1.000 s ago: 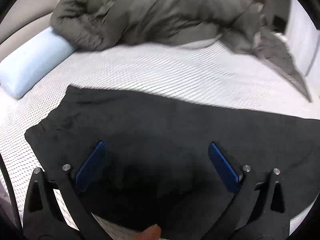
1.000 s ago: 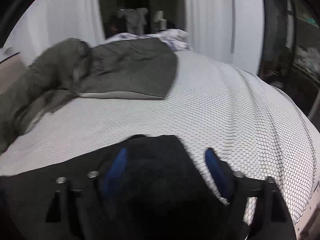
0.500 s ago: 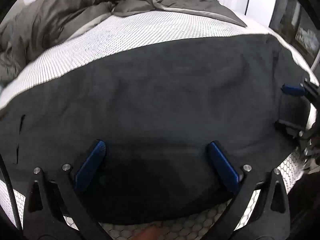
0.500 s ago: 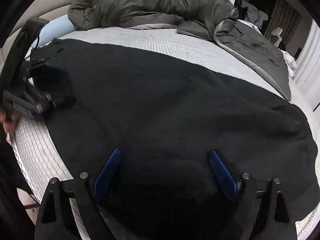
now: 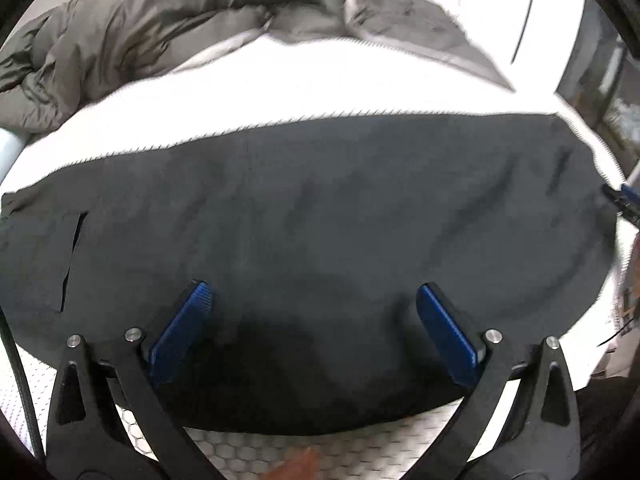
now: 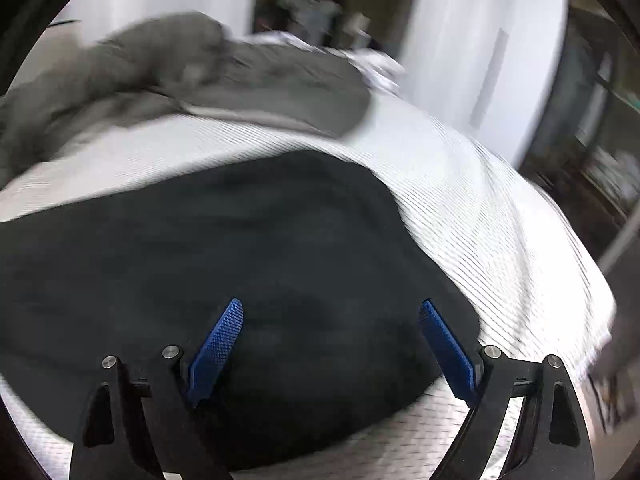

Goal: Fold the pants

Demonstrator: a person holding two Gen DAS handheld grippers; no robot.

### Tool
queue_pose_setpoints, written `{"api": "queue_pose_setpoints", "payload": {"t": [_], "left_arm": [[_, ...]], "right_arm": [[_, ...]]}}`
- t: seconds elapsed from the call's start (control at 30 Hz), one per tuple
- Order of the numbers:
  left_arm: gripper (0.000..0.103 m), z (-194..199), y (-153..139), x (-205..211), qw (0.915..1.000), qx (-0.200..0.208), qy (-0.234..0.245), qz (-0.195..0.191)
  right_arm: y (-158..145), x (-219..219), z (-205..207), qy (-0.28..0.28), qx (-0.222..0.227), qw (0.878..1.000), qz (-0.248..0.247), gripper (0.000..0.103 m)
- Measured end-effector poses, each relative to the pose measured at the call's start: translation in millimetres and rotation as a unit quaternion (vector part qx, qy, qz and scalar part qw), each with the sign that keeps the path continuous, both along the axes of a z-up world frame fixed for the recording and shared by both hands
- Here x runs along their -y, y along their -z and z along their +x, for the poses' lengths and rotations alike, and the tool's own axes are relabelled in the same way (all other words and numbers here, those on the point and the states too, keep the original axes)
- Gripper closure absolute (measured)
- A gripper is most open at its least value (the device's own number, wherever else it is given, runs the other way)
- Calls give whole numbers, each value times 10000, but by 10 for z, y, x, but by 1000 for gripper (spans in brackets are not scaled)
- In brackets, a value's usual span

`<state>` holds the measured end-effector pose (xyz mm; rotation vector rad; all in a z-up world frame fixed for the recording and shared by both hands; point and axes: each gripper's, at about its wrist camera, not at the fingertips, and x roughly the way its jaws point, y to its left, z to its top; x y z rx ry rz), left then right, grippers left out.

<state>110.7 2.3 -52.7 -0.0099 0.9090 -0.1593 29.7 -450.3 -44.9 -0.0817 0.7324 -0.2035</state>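
Black pants [image 5: 320, 220] lie spread flat on a white textured mattress [image 5: 304, 80], a slit pocket showing at the left. My left gripper [image 5: 316, 300] hovers open over the near edge of the cloth, nothing between its blue pads. In the right wrist view the pants [image 6: 200, 248] end in a rounded edge at the right. My right gripper [image 6: 332, 312] is open above that end, jaws wide and empty. The right gripper's tip [image 5: 624, 200] peeks in at the far right of the left wrist view.
A grey-green duvet [image 5: 160, 28] is bunched along the far side of the bed, also seen as the duvet [image 6: 200, 76] in the right wrist view. A pale blue pillow [image 5: 8, 148] shows at the left edge. White wardrobe doors [image 6: 480, 60] stand beyond the bed.
The right wrist view has swung from looking along the pants toward the left gripper to the pants' right end. The left gripper shifted slightly. Both stay open.
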Motion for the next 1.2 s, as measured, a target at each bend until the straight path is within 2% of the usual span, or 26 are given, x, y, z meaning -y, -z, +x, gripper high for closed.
{"api": "queue_pose_setpoints", "payload": {"t": [0.07,0.17,0.27,0.33,0.4,0.47,0.57,0.6,0.67,0.73,0.83,0.93,1.0,1.07,1.1,1.2], "left_arm": [[1,58,-68,138,9997,78,184,-111],[1,266,-1,341,9992,-116,384,-67],[1,409,115,485,9980,-285,501,242],[1,456,166,448,9975,-413,456,360],[1,489,179,338,9979,-411,328,387],[0,494,190,152,9978,-448,65,483],[0,499,222,-131,9978,-510,-252,327],[0,500,214,-190,9976,-510,-351,325],[0,495,181,-260,9971,-499,-487,316],[1,481,98,-270,9974,-412,-488,323],[1,477,-63,-180,9989,-184,-342,250],[1,560,-182,-14,10000,-24,-71,48],[1,714,-172,168,9998,22,141,136],[1,826,-123,340,9988,-18,327,353],[1,860,-81,403,9980,-51,425,469],[0,1010,122,489,9934,-410,592,895]], "right_arm": [[-51,-317,59,-608,64,9977,285,9],[58,-900,309,-1571,-423,9855,486,9],[300,-1418,522,-2289,-896,9693,-116,9],[419,-1427,616,-2280,-1053,9670,-436,9],[443,-1153,784,-1826,-1037,9766,-456,9],[448,-633,863,-855,-995,9898,-556,9],[453,103,894,641,-905,9910,-747,8],[441,290,885,893,-845,9909,-556,6],[399,459,872,922,-711,9932,98,6],[289,358,840,923,-652,9935,-103,6],[13,-16,798,436,-220,9978,-442,6],[-174,-487,909,-534,-56,9986,18,6],[-118,-859,1083,-1123,-300,9928,300,6],[10,-1263,1293,-1578,-627,9848,353,6],[101,-1475,1372,-1819,-830,9795,261,6],[440,-1874,1546,-2309,-1316,9624,-556,7]]}}
